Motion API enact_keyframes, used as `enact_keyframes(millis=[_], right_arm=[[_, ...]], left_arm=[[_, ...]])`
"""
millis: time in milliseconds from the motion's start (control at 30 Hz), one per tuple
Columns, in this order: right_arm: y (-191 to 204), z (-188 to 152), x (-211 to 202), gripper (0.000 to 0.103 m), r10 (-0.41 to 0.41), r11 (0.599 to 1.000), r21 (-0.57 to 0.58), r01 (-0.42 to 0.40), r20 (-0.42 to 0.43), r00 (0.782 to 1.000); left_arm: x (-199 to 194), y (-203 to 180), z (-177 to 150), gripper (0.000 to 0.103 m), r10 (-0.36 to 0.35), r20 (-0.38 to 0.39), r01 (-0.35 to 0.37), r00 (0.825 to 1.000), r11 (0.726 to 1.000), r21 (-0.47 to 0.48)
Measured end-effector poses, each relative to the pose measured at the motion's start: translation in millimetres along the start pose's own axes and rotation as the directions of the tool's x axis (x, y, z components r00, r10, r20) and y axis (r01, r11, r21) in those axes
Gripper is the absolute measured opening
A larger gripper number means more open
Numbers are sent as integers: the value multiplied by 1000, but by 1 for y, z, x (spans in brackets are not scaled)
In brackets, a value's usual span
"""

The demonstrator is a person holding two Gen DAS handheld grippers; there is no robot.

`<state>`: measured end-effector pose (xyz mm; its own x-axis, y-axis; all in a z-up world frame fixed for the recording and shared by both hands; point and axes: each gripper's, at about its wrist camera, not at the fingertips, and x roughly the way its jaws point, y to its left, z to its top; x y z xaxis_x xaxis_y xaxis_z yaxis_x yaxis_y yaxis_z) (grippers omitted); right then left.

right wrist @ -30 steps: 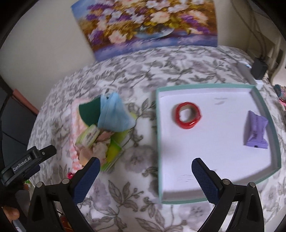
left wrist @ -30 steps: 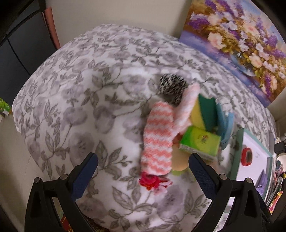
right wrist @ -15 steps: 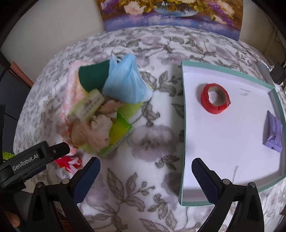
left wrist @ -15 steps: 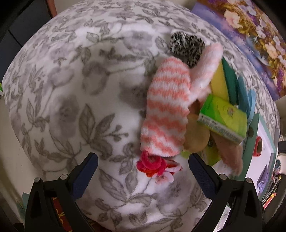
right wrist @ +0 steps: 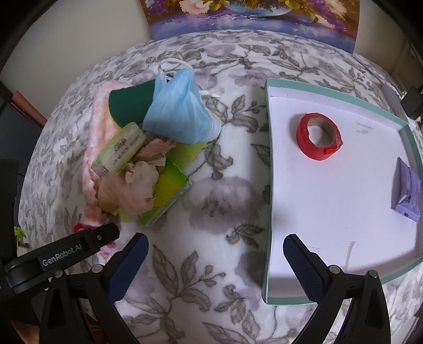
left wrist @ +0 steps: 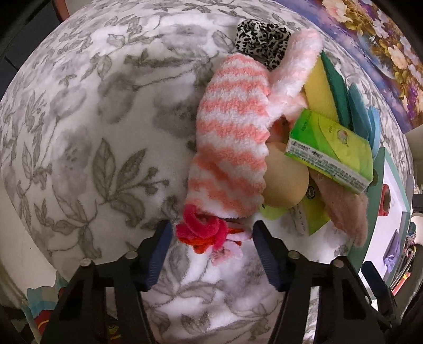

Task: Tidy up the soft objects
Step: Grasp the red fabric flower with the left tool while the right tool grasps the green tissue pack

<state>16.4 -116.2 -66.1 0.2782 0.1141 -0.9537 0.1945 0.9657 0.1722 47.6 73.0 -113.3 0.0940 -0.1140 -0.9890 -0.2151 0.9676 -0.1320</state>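
Soft grey-and-white floral blanket (left wrist: 87, 127) covers the whole work surface, flower painting (right wrist: 253, 21) propped at the far edge against a pale wall. Left gripper (left wrist: 210, 239) points straight down at the blanket, jaws closing around a pink and red scrunchie bundle (left wrist: 203, 232); bundle sits right between the two blue pads, pads just beside it on either side, firm pinch not visible. Just beyond the left jaws lies the pile of soft things: coral-and-white striped fuzzy sock (left wrist: 232, 143) touching the scrunchie bundle at its near end, pale pink fuzzy sock (left wrist: 296, 68) beyond it, leopard-print scrunchie (left wrist: 260, 39) at the far end. To the right of the striped sock: round beige sponge (left wrist: 286, 182), green tissue pack (left wrist: 330, 148) resting on top, yellow-green scouring sponge (left wrist: 325, 87), blue face mask (right wrist: 179, 111), dusty pink plush piece (left wrist: 346, 211). Right gripper (right wrist: 215, 262) hovers over bare blanket, jaws released and wide, nothing between them. Teal-rimmed white tray (right wrist: 268, 185) sits ahead and right of the right jaws, its near left wall running between them. In the tray: red tape roll (right wrist: 317, 137) and purple packet (right wrist: 407, 190), well apart. The pile lies ahead-left of the right jaws, left gripper's black finger just beside the right gripper's left finger.
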Motion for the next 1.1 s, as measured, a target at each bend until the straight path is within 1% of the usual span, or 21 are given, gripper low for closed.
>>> enact_keyframes(millis=[33,233,267,333,533,567,667,867,967,1100], right_arm=[[0,0,0,103,0,1000,0,0,0,1000],[1,0,2,103,-5,1000,4,5,-3,1000],[1,0,3,103,-6,1000,5,6,-5,1000],[0,0,3,103,-5,1000,6,5,-6,1000],[0,-1,3,103,-6,1000,1,6,-3,1000],[1,0,4,103,-7,1000,-1,7,-4,1000],[4,1,5,103,-8,1000,-5,8,-1,1000],[9,5,-1,103,12,1000,-9,-12,28,1000],[12,8,-6,102,23,1000,-6,-22,49,999],[18,12,-14,102,34,999,-15,-33,88,996]], left_arm=[[-1,-1,0,53,-8,2,8,1000,1000,-1],[-6,-7,3,51,-37,10,37,999,999,6],[-7,-7,3,44,-45,13,45,999,999,5],[-14,0,2,44,-52,19,52,998,999,1],[-36,5,5,43,-76,56,78,995,997,-23],[-41,6,4,42,-83,64,85,994,996,-30],[-56,10,7,42,-92,110,97,990,994,-45],[-74,18,10,42,-124,169,136,978,989,-62],[-86,21,9,42,-140,211,157,967,985,-66],[-92,24,10,42,-160,255,183,953,981,-68]])
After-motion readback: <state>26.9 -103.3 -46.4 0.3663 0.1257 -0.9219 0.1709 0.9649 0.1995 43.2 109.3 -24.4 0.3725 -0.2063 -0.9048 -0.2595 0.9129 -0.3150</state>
